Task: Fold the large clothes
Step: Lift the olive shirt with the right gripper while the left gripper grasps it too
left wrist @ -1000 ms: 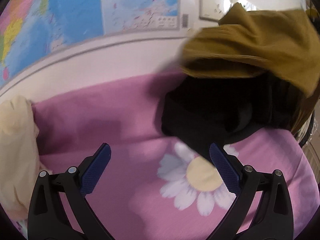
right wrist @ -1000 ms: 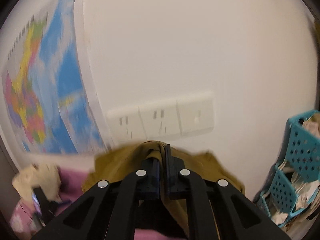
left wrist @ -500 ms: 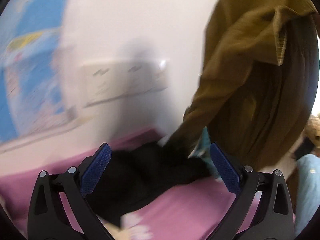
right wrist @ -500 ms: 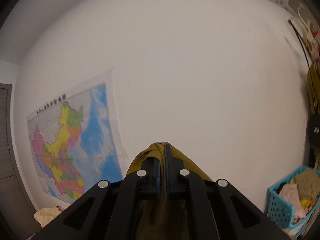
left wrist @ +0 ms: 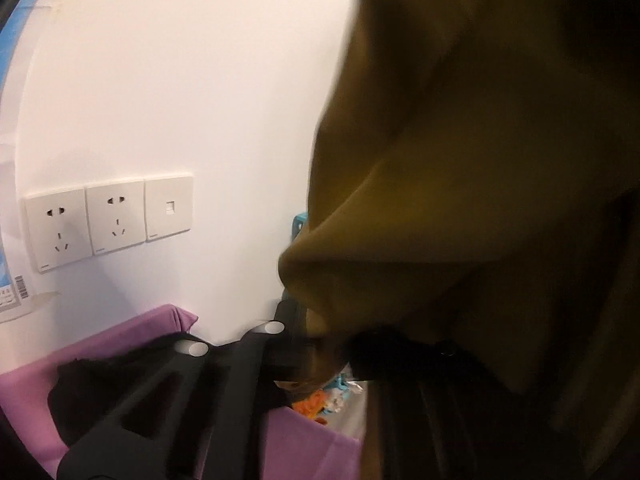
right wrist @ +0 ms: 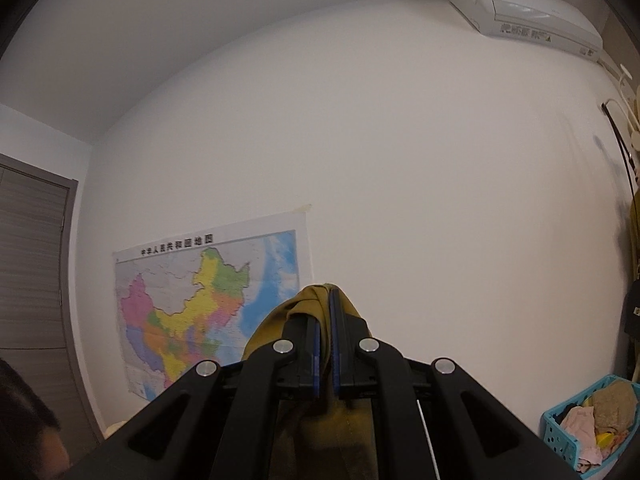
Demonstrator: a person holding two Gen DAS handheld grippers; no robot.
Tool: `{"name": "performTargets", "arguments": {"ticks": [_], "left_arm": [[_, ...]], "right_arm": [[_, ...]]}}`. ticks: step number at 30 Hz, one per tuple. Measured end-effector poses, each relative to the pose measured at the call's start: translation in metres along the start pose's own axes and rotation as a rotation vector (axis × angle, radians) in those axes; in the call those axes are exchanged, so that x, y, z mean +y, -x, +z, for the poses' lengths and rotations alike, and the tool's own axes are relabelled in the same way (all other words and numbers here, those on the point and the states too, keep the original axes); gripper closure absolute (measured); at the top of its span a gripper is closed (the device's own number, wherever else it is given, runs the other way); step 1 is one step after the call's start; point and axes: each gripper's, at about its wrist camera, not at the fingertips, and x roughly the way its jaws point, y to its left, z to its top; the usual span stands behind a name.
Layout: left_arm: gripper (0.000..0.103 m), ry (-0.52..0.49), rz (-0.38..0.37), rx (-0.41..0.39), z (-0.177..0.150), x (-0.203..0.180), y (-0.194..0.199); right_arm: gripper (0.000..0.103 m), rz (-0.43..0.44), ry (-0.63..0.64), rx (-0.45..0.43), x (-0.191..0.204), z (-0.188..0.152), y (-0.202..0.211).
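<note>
A large olive-brown garment (left wrist: pixel 480 168) with a black lining hangs in the air and fills the right of the left wrist view. My left gripper (left wrist: pixel 316 344) is shut on its lower edge; only one finger shows, the other is buried in cloth. My right gripper (right wrist: pixel 326 320) is raised high toward the wall and is shut on a fold of the same garment (right wrist: pixel 308 300). A black part of the garment (left wrist: pixel 104 384) trails onto the pink bed cover (left wrist: pixel 28 392).
White wall with sockets (left wrist: pixel 108 220) stands close behind the bed. A map (right wrist: pixel 200 304) hangs on the wall. A blue basket (right wrist: pixel 592 420) of clothes stands at the right. An air conditioner (right wrist: pixel 524 12) is mounted up high, a door (right wrist: pixel 32 280) at left.
The left gripper moved in and closed on the garment's lower edge; it was open before. The right gripper lifted the garment higher, off the bed.
</note>
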Motion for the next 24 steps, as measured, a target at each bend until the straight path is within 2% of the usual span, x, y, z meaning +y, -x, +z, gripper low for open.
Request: {"name": "performTargets", "arguments": {"ticks": [3, 8, 11, 12, 14, 16, 18, 20, 22, 24], "left_arm": [[0.097, 0.03, 0.041, -0.064, 0.016, 0.014, 0.052], [0.097, 0.041, 0.129, -0.193, 0.042, 0.038, 0.174], [0.097, 0.013, 0.242, -0.253, 0.05, 0.033, 0.253], [0.097, 0.008, 0.274, -0.262, 0.053, 0.036, 0.266], [0.097, -0.001, 0.318, -0.255, 0.056, 0.023, 0.293], [0.097, -0.024, 0.399, -0.24, 0.053, 0.017, 0.322], [0.097, -0.048, 0.465, -0.239, 0.041, -0.022, 0.356], [0.097, -0.048, 0.525, -0.233, 0.033, -0.033, 0.391], [0.097, -0.024, 0.56, -0.216, 0.03, -0.047, 0.417], [0.097, -0.006, 0.567, -0.209, 0.03, -0.065, 0.452]], "right_arm": [[0.099, 0.005, -0.001, -0.035, 0.009, 0.009, 0.039], [0.099, 0.015, -0.006, -0.058, 0.021, 0.01, 0.095], [0.099, 0.03, -0.046, -0.028, 0.024, -0.004, 0.112], [0.099, 0.042, -0.054, -0.01, 0.027, -0.011, 0.114], [0.099, 0.045, -0.051, 0.021, 0.035, -0.025, 0.114], [0.099, 0.058, -0.074, 0.07, 0.039, -0.038, 0.118], [0.099, 0.08, -0.108, 0.118, 0.044, -0.049, 0.117], [0.099, 0.098, -0.103, 0.17, 0.055, -0.059, 0.116], [0.099, 0.144, -0.12, 0.208, 0.065, -0.065, 0.115], [0.099, 0.199, -0.129, 0.205, 0.076, -0.069, 0.12]]}}
